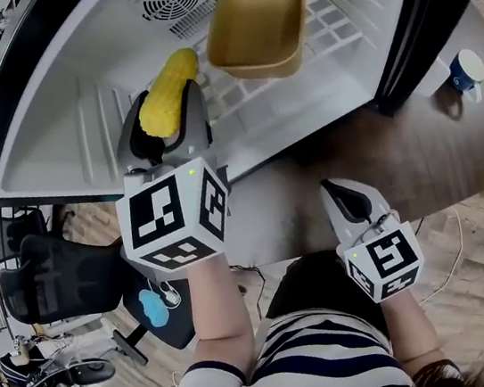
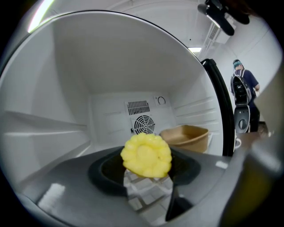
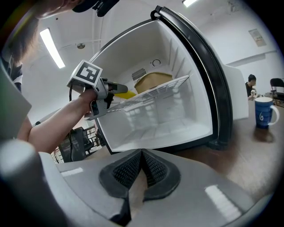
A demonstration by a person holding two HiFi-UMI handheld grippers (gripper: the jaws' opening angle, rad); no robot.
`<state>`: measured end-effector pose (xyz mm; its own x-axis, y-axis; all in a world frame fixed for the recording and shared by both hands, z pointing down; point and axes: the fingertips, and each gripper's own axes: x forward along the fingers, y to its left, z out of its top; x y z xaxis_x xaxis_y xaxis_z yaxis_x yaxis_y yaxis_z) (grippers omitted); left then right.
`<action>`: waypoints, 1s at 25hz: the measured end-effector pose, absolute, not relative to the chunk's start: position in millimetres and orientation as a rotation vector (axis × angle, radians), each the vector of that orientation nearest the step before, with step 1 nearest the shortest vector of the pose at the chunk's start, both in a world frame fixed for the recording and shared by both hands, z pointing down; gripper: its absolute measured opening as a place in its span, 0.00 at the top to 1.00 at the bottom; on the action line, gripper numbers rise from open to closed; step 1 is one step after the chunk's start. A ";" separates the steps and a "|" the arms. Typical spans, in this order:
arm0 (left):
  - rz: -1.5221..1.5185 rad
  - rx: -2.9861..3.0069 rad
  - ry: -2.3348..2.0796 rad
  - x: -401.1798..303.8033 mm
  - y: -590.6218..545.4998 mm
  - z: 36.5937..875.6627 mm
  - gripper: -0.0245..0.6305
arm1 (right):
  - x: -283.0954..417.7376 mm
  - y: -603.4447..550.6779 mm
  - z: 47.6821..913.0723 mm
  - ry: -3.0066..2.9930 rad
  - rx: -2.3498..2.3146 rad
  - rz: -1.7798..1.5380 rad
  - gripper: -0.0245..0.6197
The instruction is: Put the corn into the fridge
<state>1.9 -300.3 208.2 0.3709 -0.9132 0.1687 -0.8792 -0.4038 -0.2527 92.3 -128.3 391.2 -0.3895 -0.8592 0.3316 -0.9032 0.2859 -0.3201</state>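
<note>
Corn (image 1: 172, 77) is in transit, not yet delivered. The left claw (image 1: 167, 116) is clenched on the cob near its blunt end, one jaw on each side. The cob points into the open fridge (image 1: 61, 125), most of its length past the jaws.

Done so far, as I judge it: the fridge door is out of the way, the cob is gripped, and it has been carried up to the compartment. It hangs over the front part of the wire shelf (image 1: 246, 97). The left gripper view shows shelf grid under the cob (image 2: 146, 155), but I cannot tell whether it touches the wire.

Left to do: push in a little, set the cob on the shelf, let go, pull the claw out. The bare shelf on the left looks like room enough. The tan tub (image 1: 257, 23) sits deeper in and to the right, near the cob's tip but apart from it. The fan grille (image 2: 143, 124) is on the back wall, straight ahead.

The right claw (image 1: 343, 193) hangs low in front of the fridge, above the table (image 1: 434, 150), jaws pressed together on nothing (image 3: 141, 170). A mug (image 1: 467, 70) stands on the table, well apart to the right.

The cob is bright yellow and evenly coloured, with no husk. End-on it is round, a ring of lumpy kernels about a paler core. The surface looks smooth and slightly glossy, so it is likely a model, firm, and apt to roll once released.
</note>
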 end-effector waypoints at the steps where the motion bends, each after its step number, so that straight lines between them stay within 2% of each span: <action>1: -0.443 -2.496 1.636 2.9 -300.5 208.8 0.96 | 92.6 -128.6 392.4 -2.443 1.680 0.715 0.97; 17: -0.726 -2.277 1.577 8.7 -300.7 232.7 0.96 | 97.3 -124.7 407.2 -2.428 1.698 0.748 0.97; 25: -0.745 -2.261 1.534 10.4 -300.9 235.9 0.96 | 97.1 -127.9 412.3 -2.411 1.714 0.748 0.97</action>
